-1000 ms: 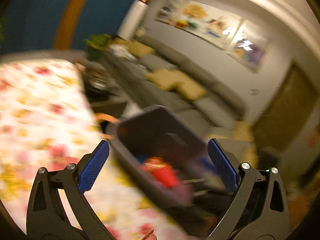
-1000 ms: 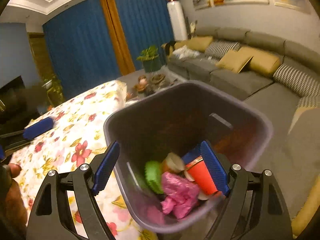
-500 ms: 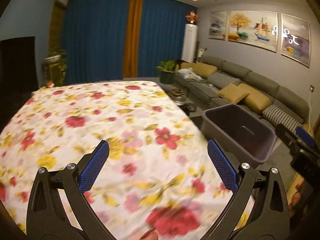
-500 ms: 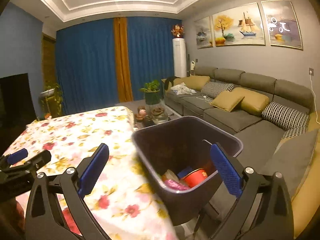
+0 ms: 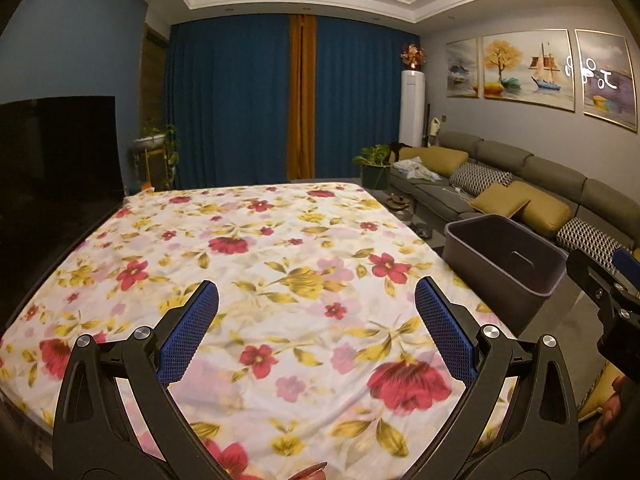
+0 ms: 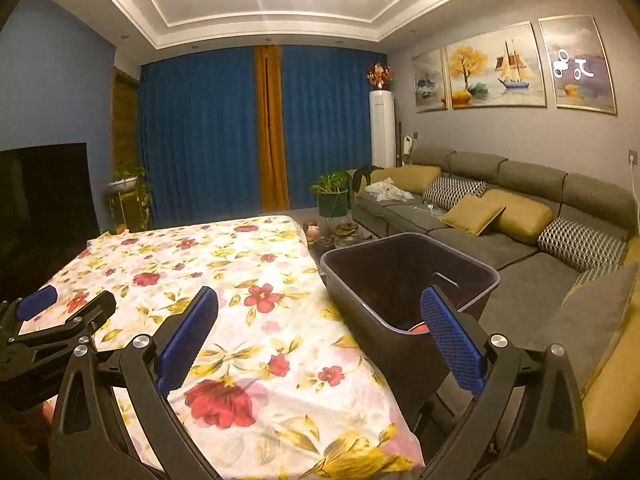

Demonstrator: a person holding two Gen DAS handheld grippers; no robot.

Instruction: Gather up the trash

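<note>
Both your grippers hang over the flowered surface [image 5: 280, 264] with jaws spread wide and nothing between them: the left gripper [image 5: 316, 332] faces bare cloth, the right gripper [image 6: 320, 332] looks toward the grey bin [image 6: 408, 280] standing just off the surface's right edge, beside the sofa [image 6: 500, 216]. Something red shows low inside the bin. No loose trash is visible on the cloth, so the collecting looks done or nearly so; your next move calls for a scan. Mind the bin's rim and the cloth's overhanging edge.
</note>
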